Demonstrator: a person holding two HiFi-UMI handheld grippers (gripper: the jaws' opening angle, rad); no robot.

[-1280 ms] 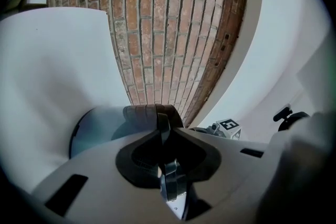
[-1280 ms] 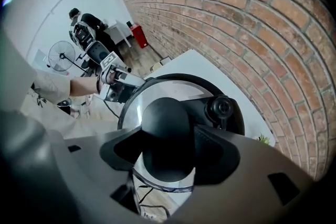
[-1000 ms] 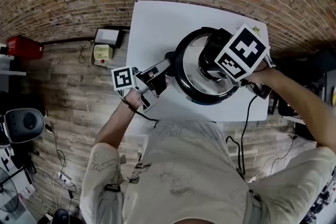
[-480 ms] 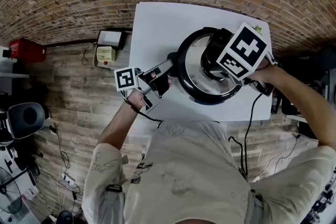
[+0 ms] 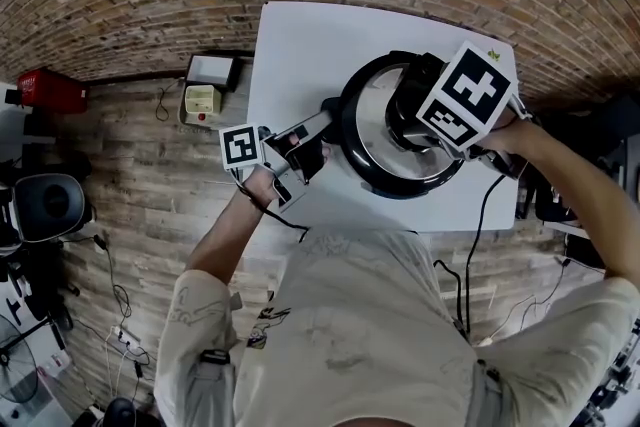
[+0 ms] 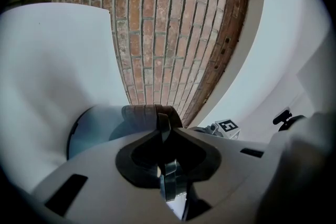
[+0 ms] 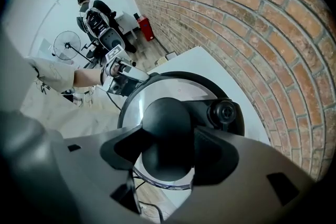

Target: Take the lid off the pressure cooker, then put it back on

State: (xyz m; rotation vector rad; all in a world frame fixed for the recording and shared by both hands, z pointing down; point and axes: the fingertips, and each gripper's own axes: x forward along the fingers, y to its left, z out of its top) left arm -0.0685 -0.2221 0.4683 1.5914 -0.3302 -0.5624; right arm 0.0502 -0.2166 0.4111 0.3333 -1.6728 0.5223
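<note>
A steel pressure cooker (image 5: 372, 153) with a black rim stands on the white table (image 5: 300, 45), its lid (image 7: 176, 93) seated on it. From the left, my left gripper (image 5: 308, 143) reaches level and is shut on the cooker's black side handle (image 6: 164, 119), beside the shiny pot wall (image 6: 97, 128). Pointing steeply down over the lid, my right gripper (image 5: 407, 120) has its jaws shut on the round black lid knob (image 7: 167, 136), one pad on each side. A black valve (image 7: 224, 112) sits just beyond the knob.
The cooker stands near the table's front right edge, and a black cable (image 5: 470, 245) hangs down there. On the wooden floor to the left lie a white box (image 5: 207, 69), a yellowish device (image 5: 198, 101) and a red object (image 5: 50, 90). A brick wall runs behind the table.
</note>
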